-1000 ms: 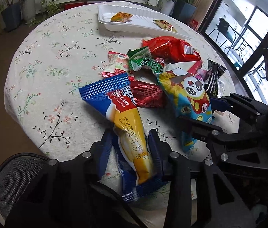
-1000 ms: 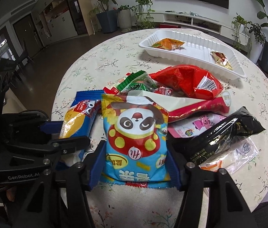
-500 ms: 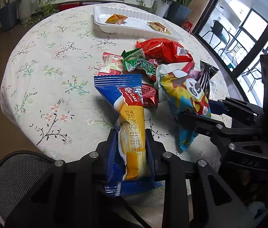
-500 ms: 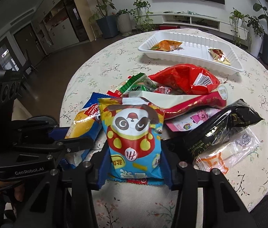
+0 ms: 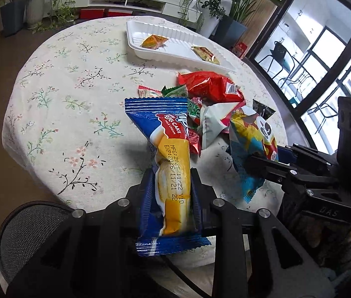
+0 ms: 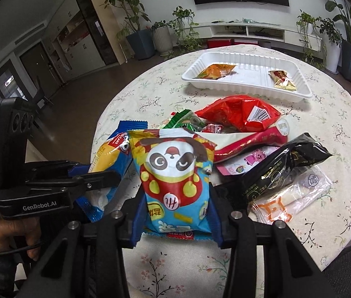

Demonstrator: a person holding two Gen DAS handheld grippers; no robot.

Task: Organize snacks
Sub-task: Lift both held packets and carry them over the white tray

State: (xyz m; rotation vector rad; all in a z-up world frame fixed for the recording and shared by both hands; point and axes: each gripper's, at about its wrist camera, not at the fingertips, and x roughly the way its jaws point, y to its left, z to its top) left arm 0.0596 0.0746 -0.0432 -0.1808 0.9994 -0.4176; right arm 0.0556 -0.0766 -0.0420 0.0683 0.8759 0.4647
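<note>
My left gripper [image 5: 171, 186] is shut on a blue and yellow roll cake packet [image 5: 168, 159] and holds it lifted above the round table [image 5: 58, 94]. My right gripper [image 6: 175, 198] is shut on a blue panda snack bag [image 6: 175, 171], also lifted; it also shows in the left wrist view [image 5: 252, 146]. A white tray [image 6: 247, 77] at the far side holds an orange packet [image 6: 215, 70] and a gold packet [image 6: 281, 79]. The left gripper and its packet show at the left in the right wrist view [image 6: 108, 159].
A pile of snacks lies mid-table: a red bag [image 6: 240, 114], a green packet [image 6: 185, 121], a long red and white packet [image 6: 250, 139], a black packet [image 6: 284, 166], a clear packet [image 6: 294, 193]. A mesh chair [image 5: 26, 226] stands at the near table edge.
Both grippers have closed on their packets and lifted them off the table, drawing back toward the near edge. The roll cake packet now stands straighter between the left fingers.
</note>
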